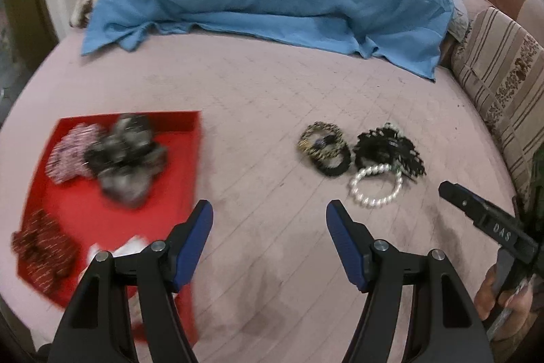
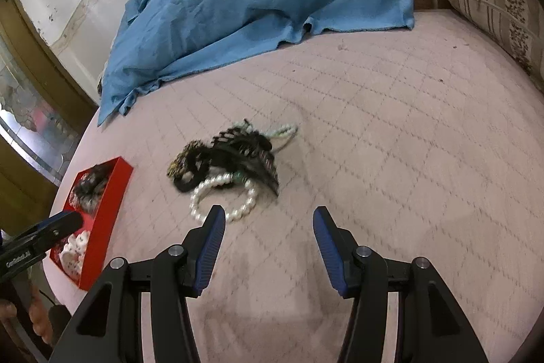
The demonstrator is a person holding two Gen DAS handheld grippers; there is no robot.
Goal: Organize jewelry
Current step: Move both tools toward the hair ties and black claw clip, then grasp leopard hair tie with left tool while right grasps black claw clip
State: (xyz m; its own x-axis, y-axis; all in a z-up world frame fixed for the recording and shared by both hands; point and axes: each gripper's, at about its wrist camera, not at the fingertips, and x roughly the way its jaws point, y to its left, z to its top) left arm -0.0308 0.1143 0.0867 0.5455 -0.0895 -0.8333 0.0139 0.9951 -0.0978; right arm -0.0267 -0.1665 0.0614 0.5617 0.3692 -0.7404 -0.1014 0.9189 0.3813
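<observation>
Just beyond the gaping right claw (image 2: 268, 216) lies the pearl bracelet (image 2: 222, 196).

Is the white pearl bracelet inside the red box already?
No, the pearl bracelet lies on the pink bed cover, apart from the red box.

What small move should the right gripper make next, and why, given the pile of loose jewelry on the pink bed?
Probably ease the right gripper forward and slightly left, down over the white pearl bead bracelet. Its jaws stand open and empty, and that bracelet is the nearest loose piece, lying at the near edge of the pile just ahead of the left fingertip. The shallow red tray already holds other pieces.
</observation>
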